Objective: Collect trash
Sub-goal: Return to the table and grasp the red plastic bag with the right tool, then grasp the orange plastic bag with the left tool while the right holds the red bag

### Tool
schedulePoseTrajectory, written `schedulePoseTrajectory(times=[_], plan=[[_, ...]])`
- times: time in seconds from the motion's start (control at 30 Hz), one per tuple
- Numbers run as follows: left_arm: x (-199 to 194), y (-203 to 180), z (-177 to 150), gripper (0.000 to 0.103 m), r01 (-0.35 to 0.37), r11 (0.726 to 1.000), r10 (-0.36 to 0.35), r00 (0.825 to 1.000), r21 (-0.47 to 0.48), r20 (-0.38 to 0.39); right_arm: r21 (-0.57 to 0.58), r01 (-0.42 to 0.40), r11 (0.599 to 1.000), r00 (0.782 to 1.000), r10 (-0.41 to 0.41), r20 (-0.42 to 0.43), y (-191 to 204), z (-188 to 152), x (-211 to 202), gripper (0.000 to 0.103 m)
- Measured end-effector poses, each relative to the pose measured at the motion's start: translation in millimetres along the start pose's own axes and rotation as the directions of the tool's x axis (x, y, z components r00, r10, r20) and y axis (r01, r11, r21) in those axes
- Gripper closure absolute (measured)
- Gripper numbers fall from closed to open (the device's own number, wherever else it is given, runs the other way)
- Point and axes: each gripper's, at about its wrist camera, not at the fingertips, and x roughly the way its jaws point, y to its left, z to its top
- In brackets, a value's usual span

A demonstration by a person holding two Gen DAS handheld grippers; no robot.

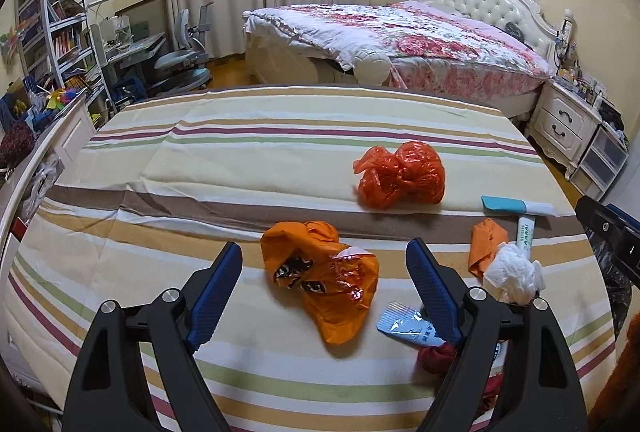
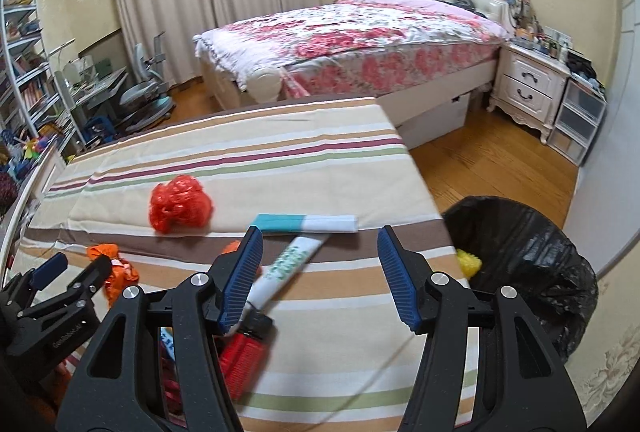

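Work surface: striped cloth-covered bed (image 1: pixel 168 167), beige with brown, maroon and green bands; soft underlay, so items sink slightly when pressed.
Receptacle: round bin lined with a crinkled black plastic bag (image 2: pixel 532 252), on the wooden floor just beside the bed's right edge; something yellow already lies inside.
Orange crumpled plastic bag with black print (image 1: pixel 324 280): largest piece, near the front of the bed. Judged very light, soft and slippery; pinch a raised fold near the top rather than the flat skirt.
Red knotted plastic bag (image 1: pixel 400 173): farther back on the cloth, well apart from the rest. Light, crackly, compressible; the knotted middle looks the surest hold.
White-and-teal flat carton (image 2: pixel 308 223): lies across the brown band. Stiff, light, low-lying; grip across its narrow width.
White toothpaste tube with green lettering (image 2: pixel 286 268): touches the carton's near edge. Semi-soft, smooth; take mid-body.
White crumpled tissue wad (image 1: pixel 514 272): beside a small orange wrapper (image 1: pixel 486 244). Featherlight, easy to pinch anywhere.
Silver-blue foil sachet (image 1: pixel 408 328): flat on the cloth, slippery; hardest to lift, needs an edge.
Left gripper (image 1: pixel 324 296): released, jaws wide, straddling the orange bag without pressing it.
Right gripper (image 2: pixel 320 276): released, empty; the tube lies below, nearer its left pad.
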Motion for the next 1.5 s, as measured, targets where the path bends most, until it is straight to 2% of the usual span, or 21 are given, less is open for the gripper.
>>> schedulePoseTrajectory(times=[0.2,0.27,0.33,0.37,0.4,0.47,0.53,0.63,0.8,0.83,0.87,1.1,1.17,1.2,1.23,1.27,1.3,1.33,1.37,1.5], plan=[[13.7,11.0,-5.5,0.022,0.011,1.0,-0.011,0.999,-0.01,-0.044,-0.039,-0.023,0.999,1.0,0.022,-0.018,25.2,0.5,9.3,0.045],[16.9,13.6,-6.9,0.031,0.023,1.0,-0.023,0.998,-0.009,-0.055,-0.048,-0.032,0.998,0.999,0.031,-0.024,31.5,0.8,12.4,0.045],[21.0,17.4,-7.8,0.048,0.058,0.998,-0.058,0.996,-0.007,-0.072,-0.059,-0.041,0.997,0.999,0.039,-0.029,38.1,2.0,15.1,0.045],[22.1,19.2,-7.9,0.049,0.078,0.997,-0.079,0.994,-0.013,-0.077,-0.064,-0.046,0.997,0.999,0.044,-0.031,41.2,2.1,16.2,0.045],[22.7,22.2,-8.0,0.06,0.093,0.995,-0.094,0.992,-0.018,-0.079,-0.07,-0.052,0.996,0.998,0.05,-0.032,45.2,2.9,17.6,0.045],[22.8,27.9,-8.8,0.066,0.106,0.994,-0.108,0.991,-0.021,-0.076,-0.083,-0.064,0.994,0.997,0.062,-0.035,53.3,4.4,19.9,0.045],[20.7,33.8,-7.1,0.075,0.096,0.995,-0.097,0.993,-0.017,-0.062,-0.099,-0.078,0.992,0.996,0.075,-0.039,63.0,6.9,23.5,0.045],[17.7,45.5,-3.5,0.082,0.073,0.997,-0.073,0.997,-0.017,-0.038,-0.121,-0.097,0.988,0.995,0.092,-0.05,76.1,8.4,30.7,0.044],[19.1,66.5,1.1,0.083,0.047,0.998,-0.047,0.999,-0.041,-0.021,-0.133,-0.139,0.981,0.988,0.128,-0.083,97.1,10.9,44.4,0.043],[20.0,69.9,1.7,0.083,0.041,0.998,-0.042,0.999,-0.045,-0.021,-0.136,-0.145,0.98,0.987,0.134,-0.09,101.4,12.2,47.9,0.037],[20.5,72.6,2.3,0.083,0.037,0.998,-0.038,0.999,-0.048,-0.021,-0.139,-0.149,0.979,0.986,0.137,-0.092,104.2,13.3,50.1,0.035],[20.6,86.5,3.2,0.084,0.038,0.997,-0.039,0.999,-0.068,-0.015,-0.175,-0.145,0.974,0.983,0.122,-0.136,123.1,18.2,72.0,0.037],[21.2,88.1,3.7,0.08,0.046,0.996,-0.048,0.999,-0.077,-0.02,-0.18,-0.149,0.972,0.98,0.121,-0.156,125.6,18.3,78.3,0.05],[21.7,89.8,3.4,0.07,0.049,0.995,-0.052,0.998,-0.088,-0.024,-0.181,-0.153,0.972,0.978,0.123,-0.169,126.4,17.7,81.1,0.054],[22.0,91.9,3.0,0.056,0.053,0.993,-0.056,0.998,-0.101,-0.024,-0.184,-0.15,0.971,0.977,0.117,-0.177,127.0,17.0,83.6,0.063],[21.8,93.9,2.5,0.05,0.054,0.992,-0.057,0.998,-0.114,-0.022,-0.188,-0.148,0.971,0.977,0.114,-0.182,127.2,16.1,85.1,0.071],[21.3,96.4,2.2,0.043,0.053,0.99,-0.056,0.998,-0.129,-0.016,-0.189,-0.152,0.97,0.975,0.117,-0.187,127.0,14.8,85.9,0.073],[21.5,98.0,2.3,0.041,0.052,0.989,-0.055,0.998,-0.136,-0.014,-0.192,-0.151,0.97,0.975,0.115,-0.188,127.0,14.0,86.1,0.077],[22.3,99.0,2.9,0.041,0.053,0.989,-0.056,0.998,-0.138,-0.017,-0.196,-0.148,0.969,0.976,0.111,-0.188,127.4,13.6,86.4,0.088],[29.0,100.0,6.5,0.04,0.056,0.989,-0.061,0.998,-0.133,-0.034,-0.195,-0.153,0.969,0.976,0.117,-0.184,126.4,12.4,85.0,0.089]])
